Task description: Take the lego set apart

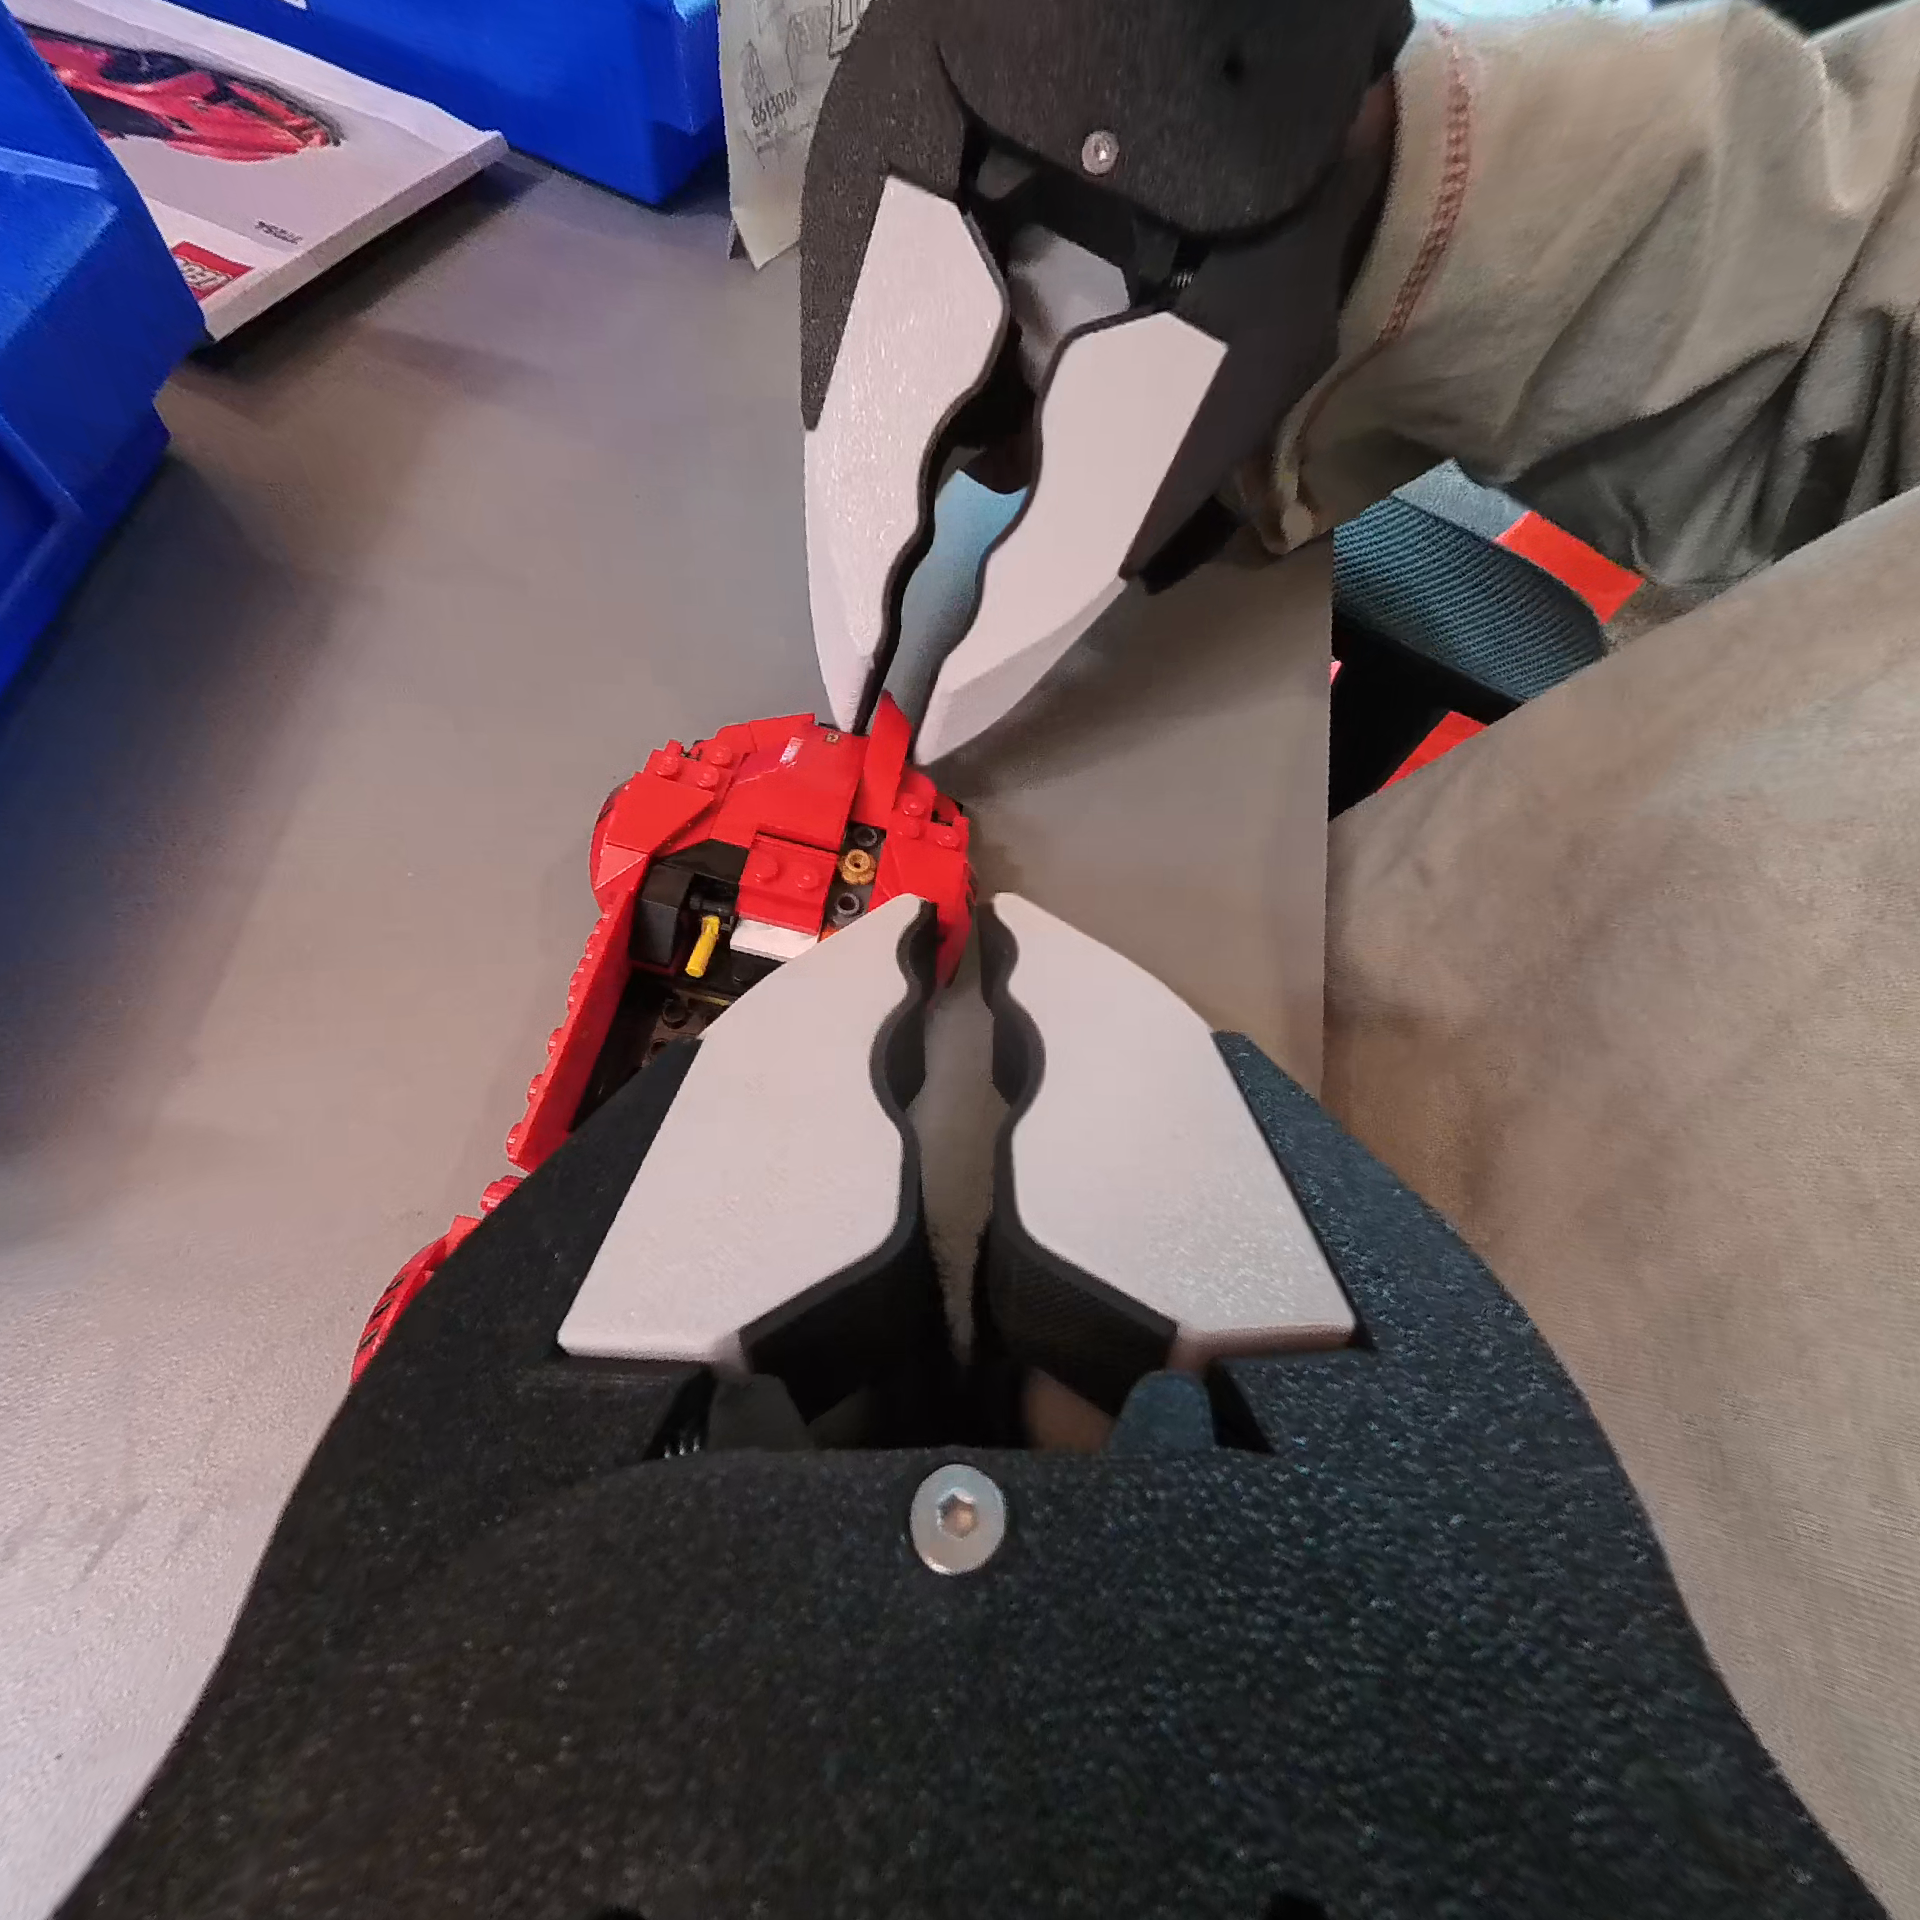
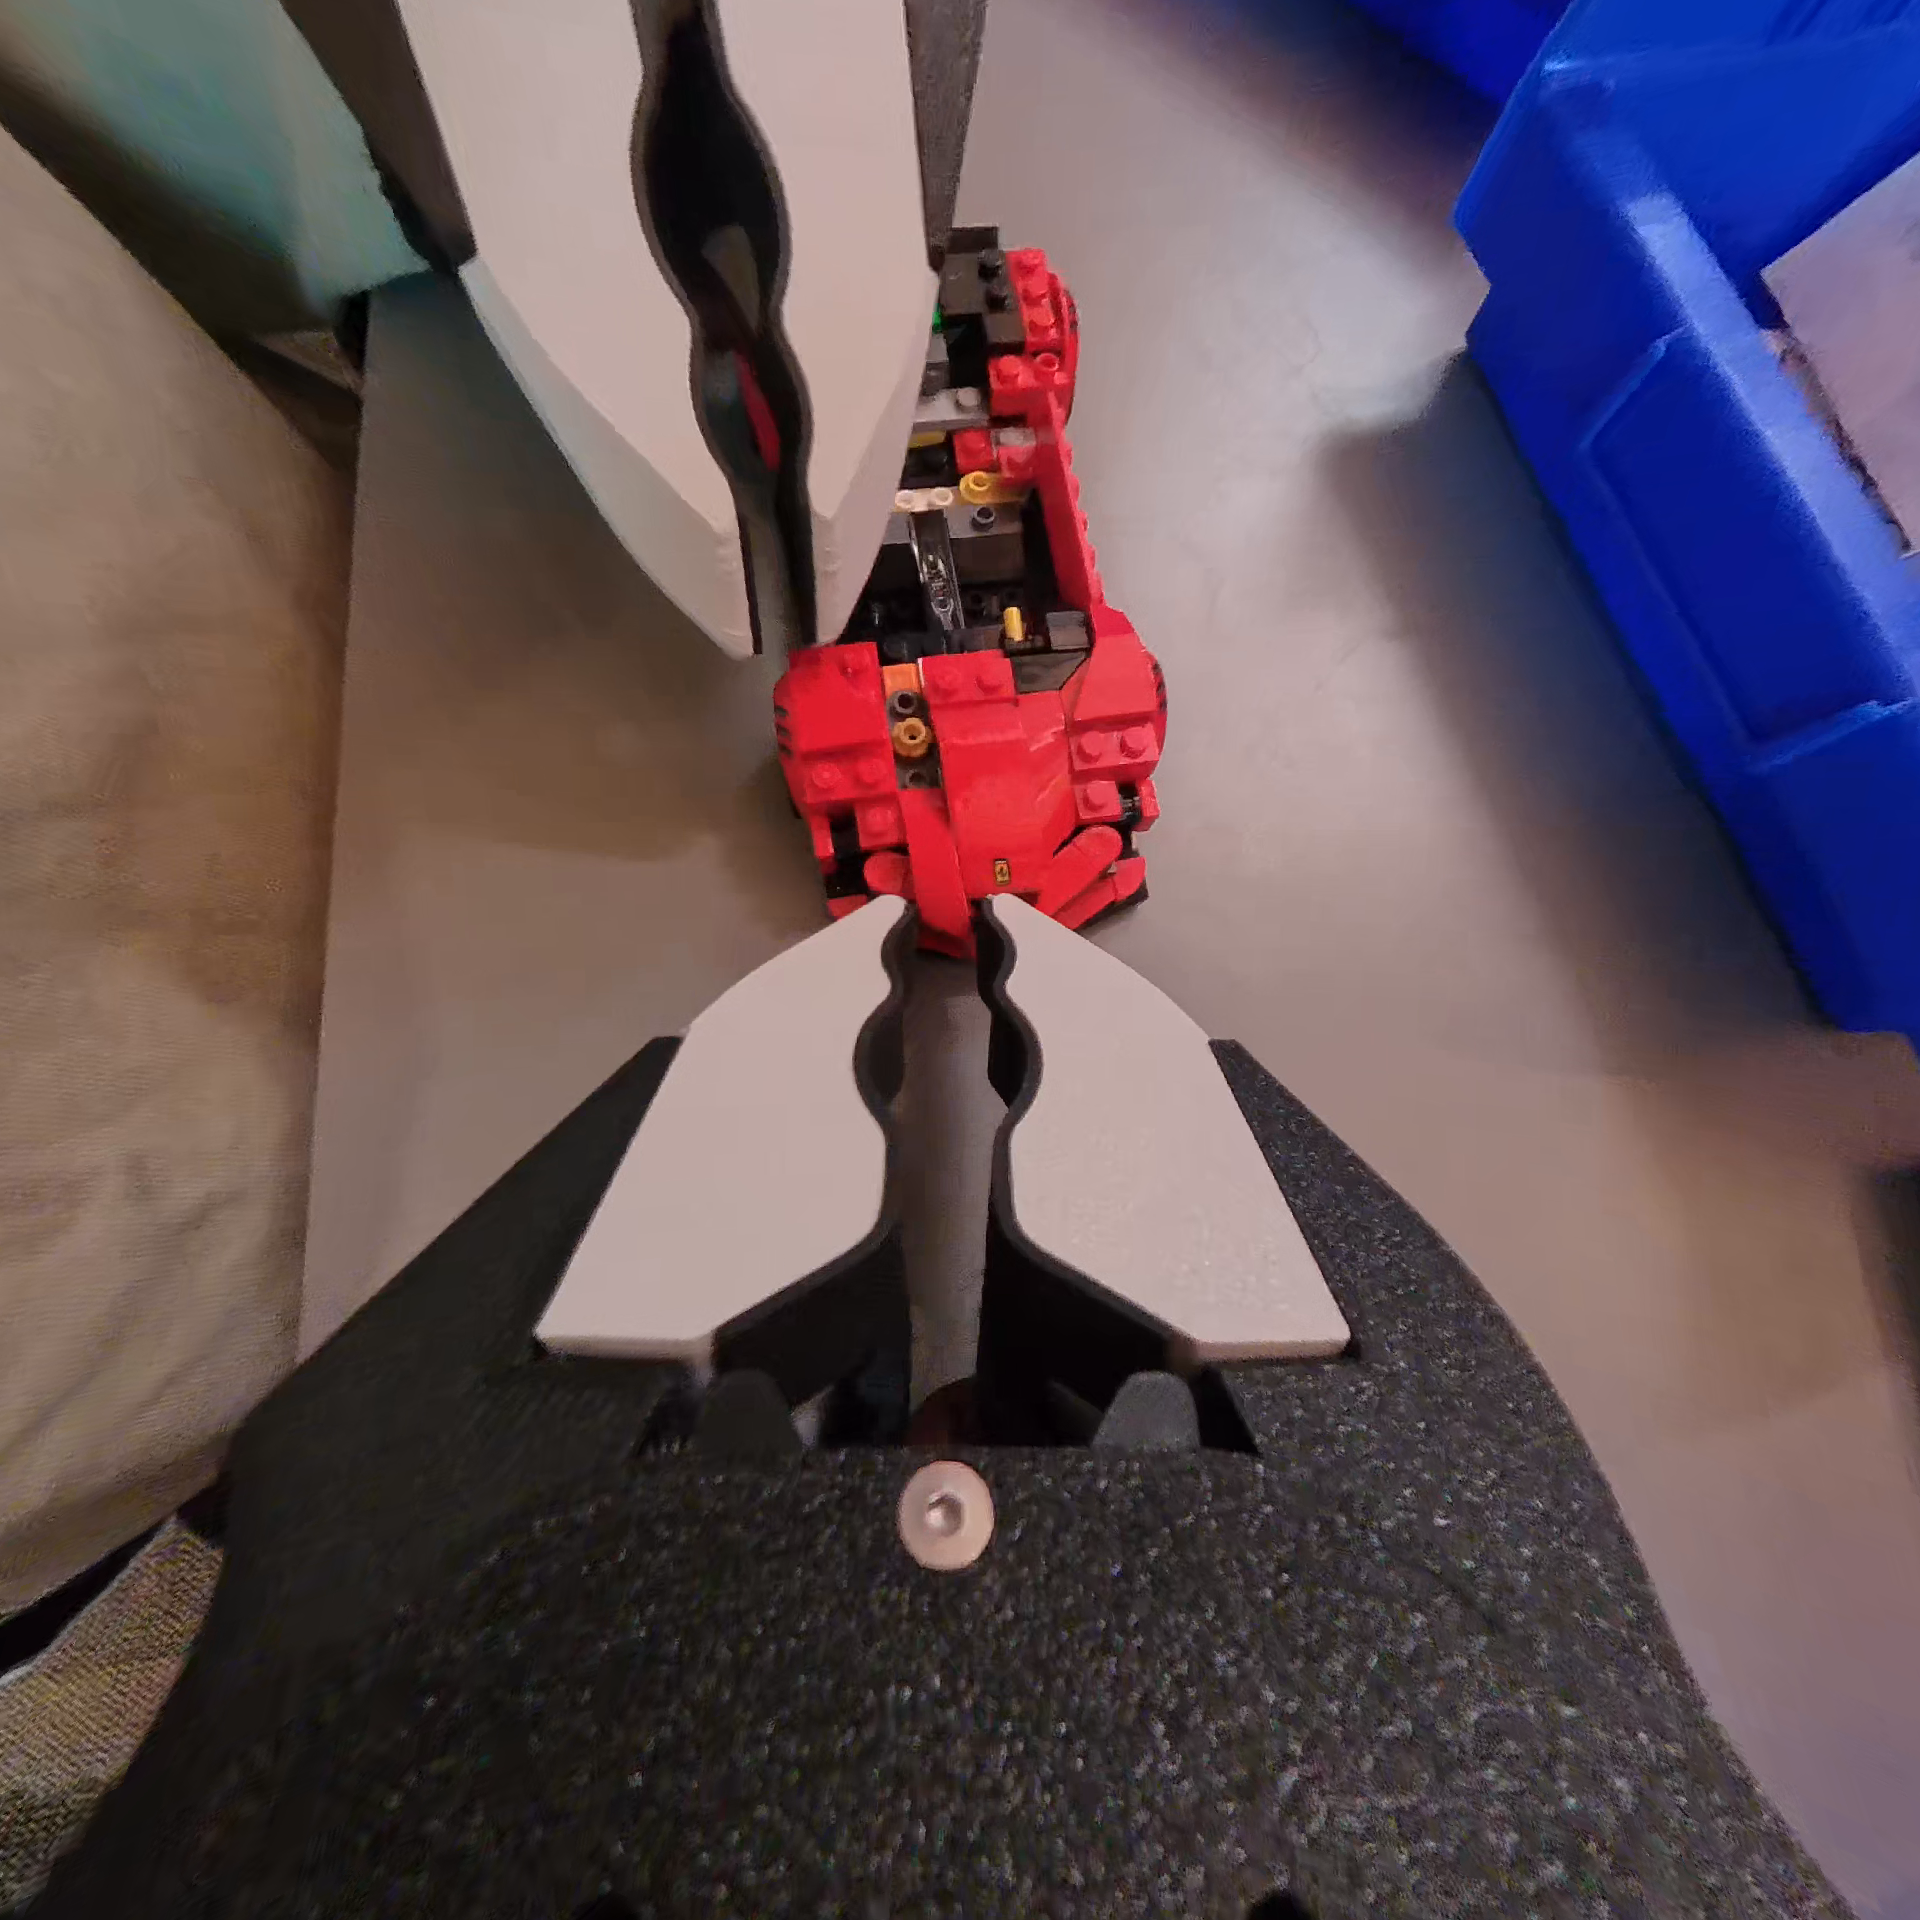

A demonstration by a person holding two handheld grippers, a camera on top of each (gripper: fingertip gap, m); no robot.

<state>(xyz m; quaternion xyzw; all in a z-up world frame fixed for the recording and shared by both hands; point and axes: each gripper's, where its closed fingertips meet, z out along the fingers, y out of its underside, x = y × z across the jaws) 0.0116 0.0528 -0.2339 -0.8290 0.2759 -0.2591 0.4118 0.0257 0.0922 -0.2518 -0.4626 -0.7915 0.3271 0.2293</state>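
Note:
A red lego car with a black open cockpit lies on the grey table; it also shows in the right wrist view. My left gripper is nearly closed, pinching the car's side wall at the table-edge side; in the right wrist view it comes down from above with red and black parts between its fingers. My right gripper is shut on the tip of the car's red hood piece. In the left wrist view it grips the far end of the car.
Blue bins stand along the far side of the table. An instruction booklet lies between them. The table edge runs just beside the car, with a person's beige clothing beyond it. The grippers' ends are close to 5 centimetres from one another.

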